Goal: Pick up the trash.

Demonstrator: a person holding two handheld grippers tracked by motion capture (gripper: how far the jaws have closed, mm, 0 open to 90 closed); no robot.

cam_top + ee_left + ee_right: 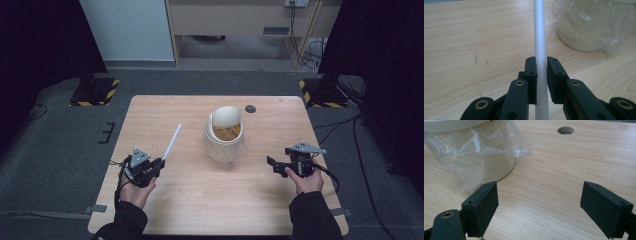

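I have the left gripper [159, 164] clenched on one white straw [172, 142], the fingers [531, 80] pinching its near end so the rest pokes forward and up toward the far edge of the bench [165, 210], left of the middle. In the left gripper view the straw [540, 50] runs straight out between the pads, close to the cup's [584, 30] wrapped side.

The straw looks light, thin-walled and smooth, so I judge it will crush or slip if I squeeze harder. Holding it near the end gives reach, though the tip will wander (a grip closer to the middle would steady it).

The right gripper [272, 165] sits near the right edge of the bench, its fingers [482, 207] released and spread wide, with nothing between them.

One pale cup [225, 135] stands around the bench's centre, a loose clear plastic bag [474, 157] crumpled about its base and some brownish contents inside. The bag is soft and slippery, so I would take hold of the cup's stiff wall rather than the film. I judge the cup easy to tip if nudged high up.

Count: one straw, one cup, one bag, two grippers, one round hole [250, 108] near the far edge.
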